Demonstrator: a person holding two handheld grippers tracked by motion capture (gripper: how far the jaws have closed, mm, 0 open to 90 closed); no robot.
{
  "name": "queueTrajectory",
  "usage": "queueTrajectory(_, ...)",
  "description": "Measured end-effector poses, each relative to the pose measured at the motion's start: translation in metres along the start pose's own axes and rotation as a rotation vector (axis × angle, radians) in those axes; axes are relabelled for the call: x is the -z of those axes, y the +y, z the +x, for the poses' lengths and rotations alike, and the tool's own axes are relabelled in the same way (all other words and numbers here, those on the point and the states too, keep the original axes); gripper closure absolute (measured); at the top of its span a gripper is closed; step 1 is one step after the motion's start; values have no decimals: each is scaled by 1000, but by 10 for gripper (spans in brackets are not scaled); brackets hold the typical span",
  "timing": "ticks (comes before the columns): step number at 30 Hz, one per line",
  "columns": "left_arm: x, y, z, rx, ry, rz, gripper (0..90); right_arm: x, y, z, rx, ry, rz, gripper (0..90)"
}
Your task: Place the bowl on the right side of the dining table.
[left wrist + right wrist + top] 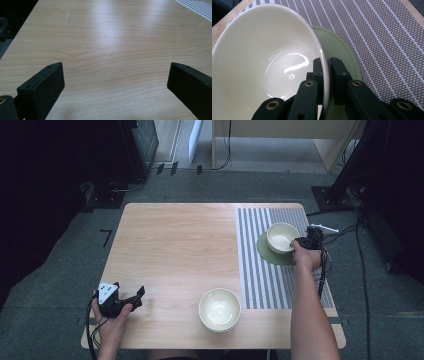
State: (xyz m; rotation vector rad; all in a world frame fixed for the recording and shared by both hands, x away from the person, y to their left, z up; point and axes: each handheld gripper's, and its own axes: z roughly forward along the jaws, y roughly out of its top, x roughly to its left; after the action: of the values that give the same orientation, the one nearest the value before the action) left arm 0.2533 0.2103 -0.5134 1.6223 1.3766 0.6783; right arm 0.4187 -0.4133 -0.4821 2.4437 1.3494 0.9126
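Note:
A cream bowl [281, 237] [262, 57] rests over a green plate [270, 255] [339, 50] on the striped placemat [265, 280] at the table's right. My right gripper [302, 243] [326, 75] is shut on that bowl's rim, one jaw inside and one outside. A second cream bowl [219, 309] stands near the front edge, in the middle of the table. My left gripper [136, 296] [113, 82] hovers open over bare wood at the front left, with nothing between its jaws.
The wooden table [175, 250] has bare room across its left and centre. Cables [345, 232] trail off the right side onto the grey floor. Dark equipment stands at the left and a light wooden desk [280, 135] at the back.

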Motion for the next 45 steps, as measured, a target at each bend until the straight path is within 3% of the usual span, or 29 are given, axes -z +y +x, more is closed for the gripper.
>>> queueTrajectory(18,0,0,0,0,0,1,10,-3,0,4,-5,-1,12,835)
queueTrajectory(34,0,0,0,1,0,4,10,-1,-4,2,4,28,-18,780)
queueTrajectory(41,0,0,0,1,0,4,10,-1,-7,-2,58,52,-23,608)
queueTrajectory(43,0,0,0,1,1,5,10,0,-8,-4,77,53,-30,510)
queueTrajectory(45,0,0,0,1,1,5,10,0,-9,-4,78,52,-33,488)
